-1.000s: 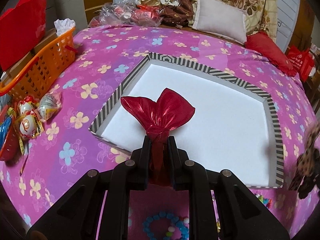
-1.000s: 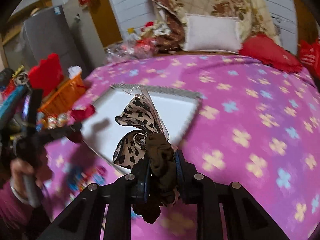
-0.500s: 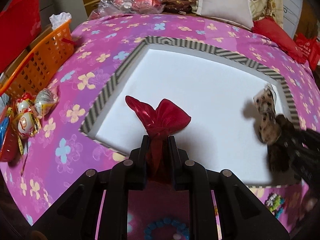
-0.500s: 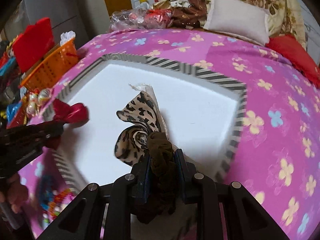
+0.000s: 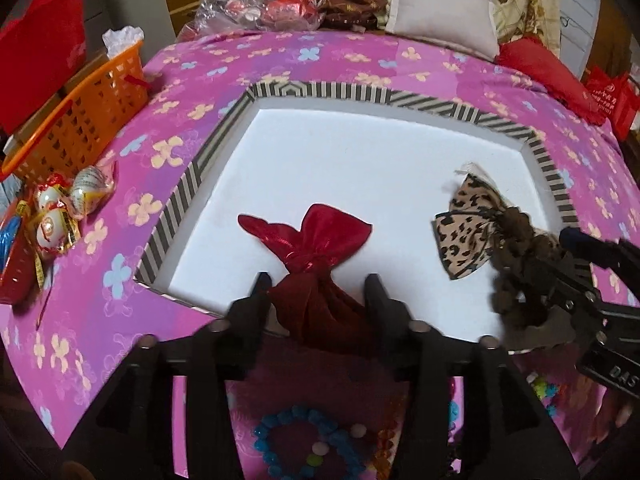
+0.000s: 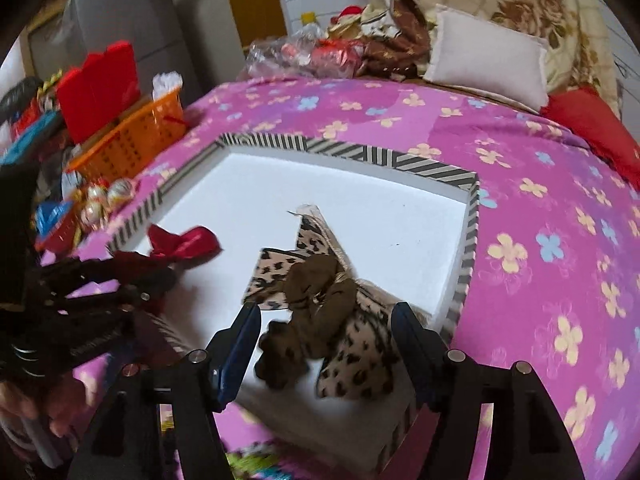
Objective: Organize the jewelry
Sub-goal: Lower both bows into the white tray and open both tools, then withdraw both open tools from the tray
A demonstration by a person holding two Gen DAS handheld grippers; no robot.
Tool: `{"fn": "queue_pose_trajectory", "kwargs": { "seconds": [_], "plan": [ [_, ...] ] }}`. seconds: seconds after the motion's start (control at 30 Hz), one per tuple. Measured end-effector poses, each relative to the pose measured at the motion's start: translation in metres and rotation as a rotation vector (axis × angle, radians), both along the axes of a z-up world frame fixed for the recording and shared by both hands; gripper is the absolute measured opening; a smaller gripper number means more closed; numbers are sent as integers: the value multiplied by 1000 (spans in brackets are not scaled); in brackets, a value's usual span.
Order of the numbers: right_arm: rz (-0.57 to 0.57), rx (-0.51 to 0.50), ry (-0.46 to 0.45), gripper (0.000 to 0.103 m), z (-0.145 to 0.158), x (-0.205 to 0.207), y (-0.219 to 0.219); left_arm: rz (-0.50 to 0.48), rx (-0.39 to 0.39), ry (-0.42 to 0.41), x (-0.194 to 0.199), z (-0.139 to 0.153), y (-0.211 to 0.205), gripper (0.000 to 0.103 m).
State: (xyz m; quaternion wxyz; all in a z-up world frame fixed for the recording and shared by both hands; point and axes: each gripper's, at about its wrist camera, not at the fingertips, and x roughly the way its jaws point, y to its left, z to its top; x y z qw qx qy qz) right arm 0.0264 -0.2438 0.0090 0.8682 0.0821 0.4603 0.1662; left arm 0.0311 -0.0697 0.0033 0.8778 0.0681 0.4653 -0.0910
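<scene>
Left gripper (image 5: 318, 284): jaws just spread, released; red scrunchie (image 5: 316, 248) between them.
Right gripper (image 6: 326, 316): likewise just spread; leopard scrunchie (image 6: 320, 292) loose between.
Tray (image 5: 188, 188): striped rim, holds both.

Two hair bows in all: one red bow (image 5: 316, 248) between the left jaws, one leopard-print bow (image 6: 320, 304) between the right jaws. One striped tray (image 5: 188, 188) ahead of both. One orange basket (image 5: 80, 120) far left of the left jaws. Three wrapped sweets (image 5: 60, 216) nearer on that side. One blue bead bracelet (image 5: 304, 440) beneath the left jaws. One white pillow (image 5: 440, 24) and one red cushion (image 5: 548, 72) far ahead.
</scene>
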Motion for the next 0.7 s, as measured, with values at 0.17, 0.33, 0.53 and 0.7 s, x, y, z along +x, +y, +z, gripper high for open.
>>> {"fn": "queue_pose_trajectory", "kwargs": {
  "seconds": [0.17, 0.33, 0.53, 0.7],
  "plan": [
    [-61, 7, -60, 74, 25, -31, 0, 2, 3, -56, -14, 13, 4, 53],
    [-127, -19, -111, 85, 46, -62, 1, 4, -12, -90, -31, 27, 11, 53],
    [-181, -45, -121, 87, 57, -91, 2, 10, -35, -126, -62, 39, 21, 53],
    [-209, -62, -141, 95, 67, -112, 2, 27, -60, -123, -89, 39, 31, 53]
  ]
}}
